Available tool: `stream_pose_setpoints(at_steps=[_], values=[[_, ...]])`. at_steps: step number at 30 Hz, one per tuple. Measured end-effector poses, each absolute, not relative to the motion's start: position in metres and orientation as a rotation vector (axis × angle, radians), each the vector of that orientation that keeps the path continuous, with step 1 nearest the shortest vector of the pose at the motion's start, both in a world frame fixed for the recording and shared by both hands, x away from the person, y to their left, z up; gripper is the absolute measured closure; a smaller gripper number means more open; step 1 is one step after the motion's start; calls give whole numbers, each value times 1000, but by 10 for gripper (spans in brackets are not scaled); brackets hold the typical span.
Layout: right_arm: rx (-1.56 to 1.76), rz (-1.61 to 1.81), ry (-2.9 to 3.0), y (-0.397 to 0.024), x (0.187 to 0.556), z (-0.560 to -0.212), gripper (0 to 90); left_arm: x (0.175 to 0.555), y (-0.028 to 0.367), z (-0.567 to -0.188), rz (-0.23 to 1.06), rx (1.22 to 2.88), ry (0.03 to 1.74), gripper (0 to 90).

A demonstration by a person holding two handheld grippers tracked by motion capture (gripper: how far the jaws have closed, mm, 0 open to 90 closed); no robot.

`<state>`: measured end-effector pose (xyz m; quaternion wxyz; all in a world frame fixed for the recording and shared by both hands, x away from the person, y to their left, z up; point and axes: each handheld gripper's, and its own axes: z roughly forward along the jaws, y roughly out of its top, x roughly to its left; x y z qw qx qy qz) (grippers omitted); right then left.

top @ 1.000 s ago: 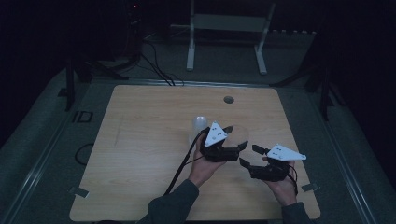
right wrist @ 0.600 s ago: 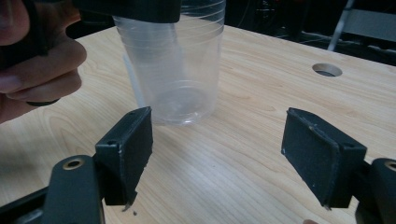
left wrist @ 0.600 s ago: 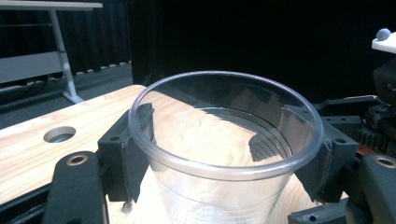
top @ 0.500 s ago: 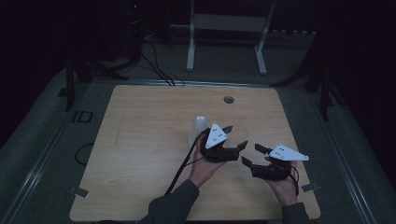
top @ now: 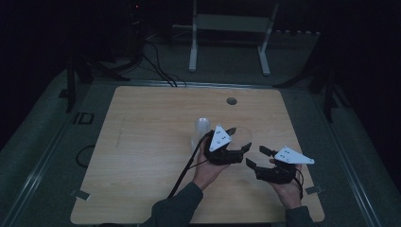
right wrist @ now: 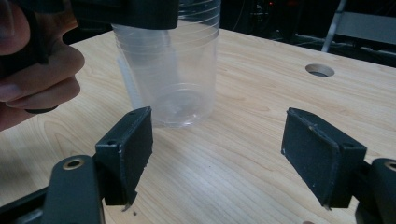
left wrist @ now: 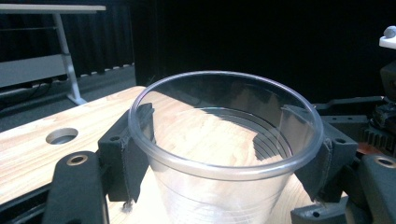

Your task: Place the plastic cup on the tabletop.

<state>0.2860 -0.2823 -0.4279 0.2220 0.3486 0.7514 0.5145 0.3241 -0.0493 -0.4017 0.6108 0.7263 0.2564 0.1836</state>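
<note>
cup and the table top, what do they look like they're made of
The cup, clamped at its rim by the left tool, looks like thin clear plastic: the wood grain shows through its wall, with moulded ridges and a glossy rolled rim. The table top looks like light wood or a wood-look laminate, matt, with pale grain lines; which of the two cannot be told.

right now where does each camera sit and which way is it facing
High view: above the person's side, looking forward and down on the pale wooden table; forearms, both hands, left gripper and right gripper show.
Left gripper view: on the left gripper, looking along its black jaws, which clamp the clear plastic cup under its rim.
Right gripper view: on the right gripper, jaws open, facing the cup's base; the left hand's fingers show.
Shared: all three show the cup and the round table hole.
</note>
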Motion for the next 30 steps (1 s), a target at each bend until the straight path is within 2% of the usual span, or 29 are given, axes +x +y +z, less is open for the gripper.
stream_pose_setpoints(at_steps=[30], values=[[992,1440,2002,-295,281,-425,257,324,-52,-410,438,1682,589,281]])
